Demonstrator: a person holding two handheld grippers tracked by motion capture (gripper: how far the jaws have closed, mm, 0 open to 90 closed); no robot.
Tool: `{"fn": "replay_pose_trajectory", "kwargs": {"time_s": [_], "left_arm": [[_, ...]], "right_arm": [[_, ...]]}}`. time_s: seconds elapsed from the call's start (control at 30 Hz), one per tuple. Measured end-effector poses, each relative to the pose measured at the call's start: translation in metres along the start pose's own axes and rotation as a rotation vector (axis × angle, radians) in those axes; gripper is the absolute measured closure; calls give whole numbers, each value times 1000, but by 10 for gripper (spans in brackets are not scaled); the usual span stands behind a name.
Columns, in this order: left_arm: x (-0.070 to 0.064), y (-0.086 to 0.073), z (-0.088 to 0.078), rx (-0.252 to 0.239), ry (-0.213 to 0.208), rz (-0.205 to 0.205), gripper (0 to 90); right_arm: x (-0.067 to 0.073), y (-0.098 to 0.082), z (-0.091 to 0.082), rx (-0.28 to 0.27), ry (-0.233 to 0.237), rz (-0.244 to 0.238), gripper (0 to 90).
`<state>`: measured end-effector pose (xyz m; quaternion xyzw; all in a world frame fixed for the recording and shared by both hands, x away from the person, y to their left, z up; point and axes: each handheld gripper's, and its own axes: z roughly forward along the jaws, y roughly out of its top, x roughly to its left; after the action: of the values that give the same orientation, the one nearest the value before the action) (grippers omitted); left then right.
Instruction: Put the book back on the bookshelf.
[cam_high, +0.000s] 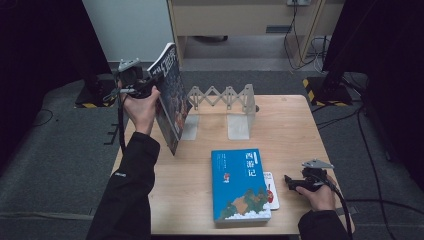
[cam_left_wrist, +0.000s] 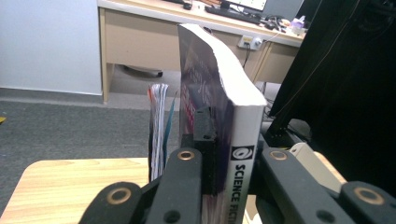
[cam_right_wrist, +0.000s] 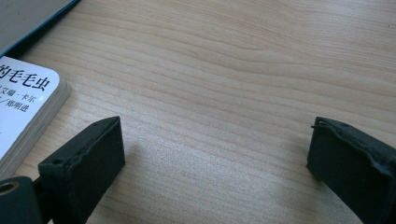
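A thick paperback (cam_high: 170, 95) with a dark blue cover stands tilted above the table's left back part. My left gripper (cam_high: 149, 85) is shut on it near its spine. In the left gripper view the black jaws clamp the book (cam_left_wrist: 219, 84) from both sides, my left gripper (cam_left_wrist: 227, 161) sitting at the white spine that reads "SCIENCE FICTION". My right gripper (cam_high: 290, 181) rests low at the table's right front, open. Its jaws stand wide apart over bare wood in the right gripper view, with nothing inside my right gripper (cam_right_wrist: 215, 149).
A pale accordion book rack (cam_high: 225, 102) stands at the back middle of the wooden table (cam_high: 290, 130). A blue book (cam_high: 240, 182) lies flat at the front, with a small white book (cam_high: 272, 192) (cam_right_wrist: 23, 102) under its right edge. Black cables trail from both grippers.
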<state>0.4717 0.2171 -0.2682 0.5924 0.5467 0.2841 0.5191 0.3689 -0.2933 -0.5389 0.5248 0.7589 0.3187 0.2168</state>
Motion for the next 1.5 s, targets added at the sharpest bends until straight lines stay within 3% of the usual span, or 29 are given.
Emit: {"fn": "replay_pose_trajectory", "kwargs": {"time_s": [0.6,1.33,1.5], "left_arm": [[-10,-25,27,18,43,46,820],[-12,-45,40,54,60,59,820],[-17,-48,42,48,60,88,820]], "right_arm": [[0,0,0,1,-1,4,39],[1,0,0,0,-3,5,38],[1,0,0,0,-3,5,38]]}}
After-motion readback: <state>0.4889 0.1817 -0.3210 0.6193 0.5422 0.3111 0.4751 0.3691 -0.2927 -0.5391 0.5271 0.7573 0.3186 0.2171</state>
